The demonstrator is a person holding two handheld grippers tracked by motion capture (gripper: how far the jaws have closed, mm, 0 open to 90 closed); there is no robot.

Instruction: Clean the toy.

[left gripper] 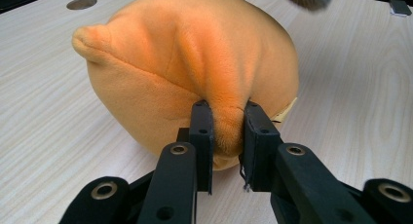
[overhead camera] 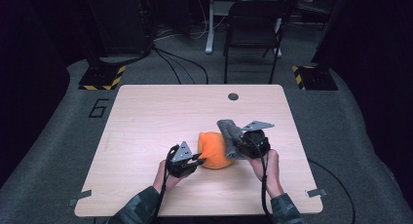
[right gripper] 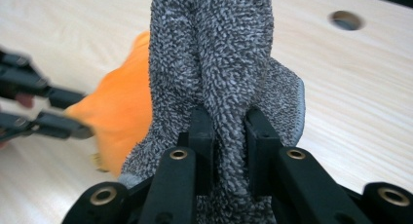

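Observation:
An orange plush ball lies on the light wood table, just left of centre near the front. My left gripper pinches a fold of the orange plush between its jaws at the ball's near left side. A grey speckled cloth stands up against the ball's right side, and my right gripper is shut on a pleat of the grey cloth. In the right gripper view the orange plush shows behind the cloth, with the left gripper's fingers at the left edge.
A round cable hole sits near the table's far edge. A dark chair and cables lie on the floor beyond the table. Metal clips mark the front corners.

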